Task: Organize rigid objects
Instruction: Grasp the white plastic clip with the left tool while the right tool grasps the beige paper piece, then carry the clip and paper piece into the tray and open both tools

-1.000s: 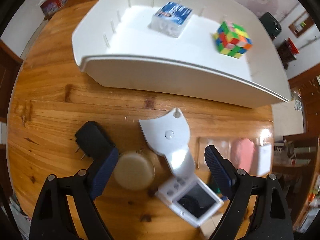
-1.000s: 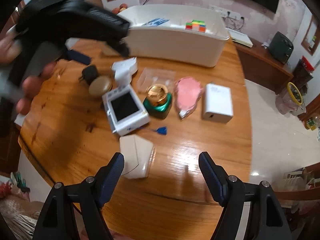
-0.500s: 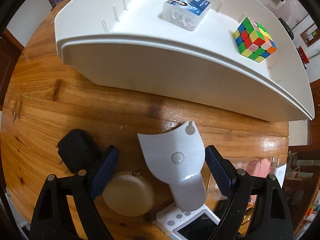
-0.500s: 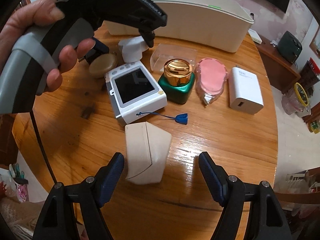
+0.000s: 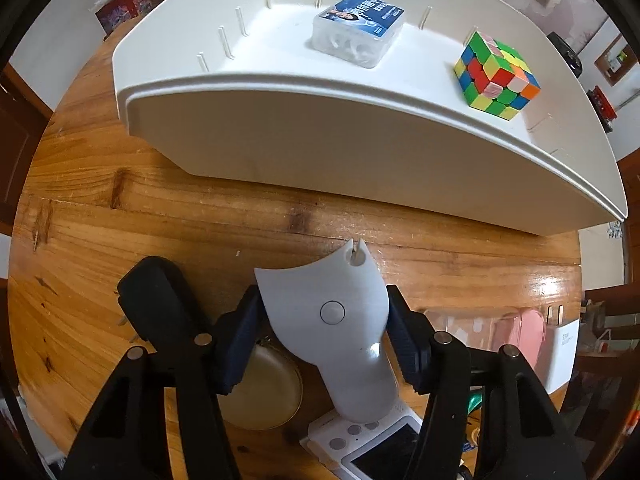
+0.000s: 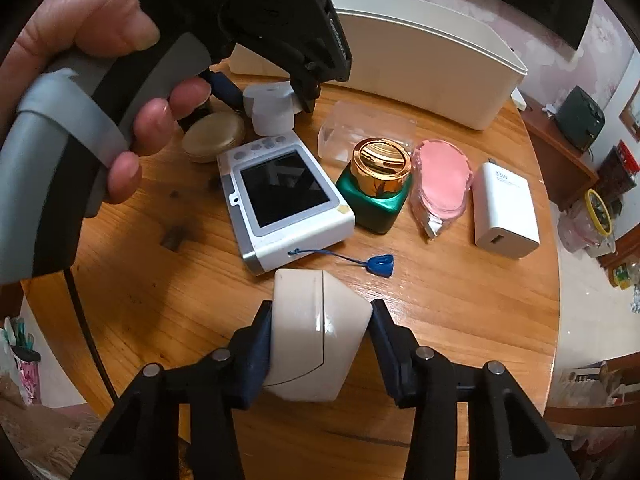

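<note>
A long white plastic bin [image 5: 280, 136] is set at the far side of the round wooden bench [image 5: 120, 232]. Inside it, a clear plastic box with a blue printed lid [image 5: 356, 28] and a multicoloured puzzle cube [image 5: 496, 76] are seen well apart; these contents are shown only in the left wrist view, since only the bin's outer wall is given by the right wrist view.

The left claw [image 5: 324, 328] is closed on a pale grey fan-shaped plastic device [image 5: 332, 320], both blue pads being pressed against its sides, with the device's notched tip pointed toward the bin. A round tan compact [image 5: 260, 392] and a black plug adapter [image 5: 156, 304] are seen beside it.

The right claw [image 6: 320, 340] is closed on a cream angular plastic case [image 6: 316, 336], gripped at both sides low over the bench. Only the right wrist view shows a white handheld screen device [image 6: 280, 200], a green jar with a gold lid [image 6: 376, 184], a pink round pad in clear wrap [image 6: 440, 184] and a white charger block [image 6: 504, 212].
</note>
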`<control>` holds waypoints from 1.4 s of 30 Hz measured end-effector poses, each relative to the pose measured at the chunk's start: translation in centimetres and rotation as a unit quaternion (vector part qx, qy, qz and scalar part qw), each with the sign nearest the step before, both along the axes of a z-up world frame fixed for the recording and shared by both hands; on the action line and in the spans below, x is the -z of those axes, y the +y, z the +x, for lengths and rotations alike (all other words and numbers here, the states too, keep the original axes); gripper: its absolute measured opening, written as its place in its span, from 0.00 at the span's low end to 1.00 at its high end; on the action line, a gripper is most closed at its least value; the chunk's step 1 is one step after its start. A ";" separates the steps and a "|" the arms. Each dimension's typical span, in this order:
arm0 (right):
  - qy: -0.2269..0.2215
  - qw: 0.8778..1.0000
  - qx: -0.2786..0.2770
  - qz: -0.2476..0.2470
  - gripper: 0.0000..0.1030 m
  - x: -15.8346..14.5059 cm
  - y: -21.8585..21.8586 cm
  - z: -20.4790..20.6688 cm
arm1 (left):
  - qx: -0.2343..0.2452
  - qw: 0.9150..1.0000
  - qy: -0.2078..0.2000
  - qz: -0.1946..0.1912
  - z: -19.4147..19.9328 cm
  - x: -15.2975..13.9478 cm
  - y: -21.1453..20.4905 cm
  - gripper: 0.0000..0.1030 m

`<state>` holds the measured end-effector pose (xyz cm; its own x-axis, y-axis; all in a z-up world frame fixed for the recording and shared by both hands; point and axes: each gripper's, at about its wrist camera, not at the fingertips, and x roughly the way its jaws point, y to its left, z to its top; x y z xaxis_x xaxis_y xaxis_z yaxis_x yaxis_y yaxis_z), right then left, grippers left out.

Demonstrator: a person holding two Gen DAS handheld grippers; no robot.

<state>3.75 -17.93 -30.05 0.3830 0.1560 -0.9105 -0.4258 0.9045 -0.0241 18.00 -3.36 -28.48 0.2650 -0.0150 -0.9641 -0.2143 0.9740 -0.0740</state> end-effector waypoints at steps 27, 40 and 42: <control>-0.113 0.991 0.017 0.066 0.45 -15.9 -1.8 4.6 | 0.068 0.989 -0.133 -0.007 -1.1 -19.7 0.2 0.61; -0.212 0.974 0.023 0.076 0.46 -29.8 -2.4 11.9 | 0.099 0.972 -0.214 0.006 1.7 -29.1 1.8 0.61; -0.216 0.973 0.031 0.078 0.46 -31.9 -2.4 13.8 | 0.100 0.970 -0.221 0.010 2.5 -29.8 2.2 0.61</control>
